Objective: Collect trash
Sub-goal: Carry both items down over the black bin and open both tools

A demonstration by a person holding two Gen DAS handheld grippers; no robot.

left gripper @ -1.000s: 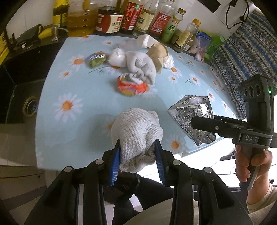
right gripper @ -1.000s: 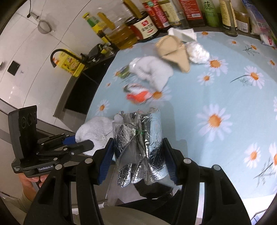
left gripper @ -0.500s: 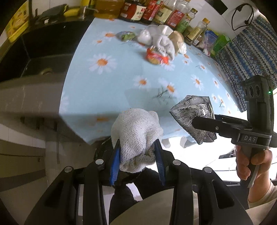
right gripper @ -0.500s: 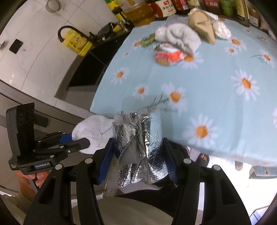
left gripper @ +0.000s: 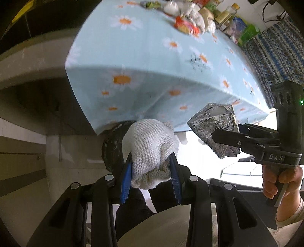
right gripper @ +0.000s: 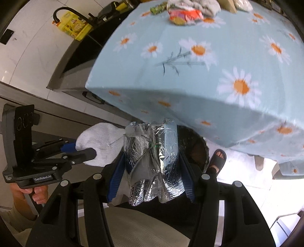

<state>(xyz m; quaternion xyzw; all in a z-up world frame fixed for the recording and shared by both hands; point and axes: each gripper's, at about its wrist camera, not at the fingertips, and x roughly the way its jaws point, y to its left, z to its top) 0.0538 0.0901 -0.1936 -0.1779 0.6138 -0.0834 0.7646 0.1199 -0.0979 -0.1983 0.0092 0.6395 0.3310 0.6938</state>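
Observation:
My left gripper [left gripper: 151, 171] is shut on a crumpled white knitted cloth [left gripper: 150, 148], held off the front of the table. To its right my right gripper [right gripper: 151, 171] is shut on a crushed silver foil wrapper [right gripper: 153, 157]; the same foil wrapper [left gripper: 214, 133] and the white cloth [right gripper: 100, 144] each show in the other wrist view. Below both loads sits a black-lined bin [left gripper: 112, 148], partly hidden; its dark bin mouth [right gripper: 193, 148] shows behind the foil. More trash stays far back on the table: a red-orange snack packet [right gripper: 184, 15], a white cloth [left gripper: 195, 15].
The daisy-print light blue tablecloth [right gripper: 209, 66] hangs over the table's front edge just above the grippers. A sink with black tap [right gripper: 76, 17] lies left. Bottles [left gripper: 224, 15] line the back. A person's sandalled foot [right gripper: 216, 161] stands by the bin. A patterned blue fabric [left gripper: 275, 47] is at right.
Both grippers have pulled back off the tabletop and sunk past its front edge, each keeping its load. The table now fills the upper frame and the bin has come into view beneath.

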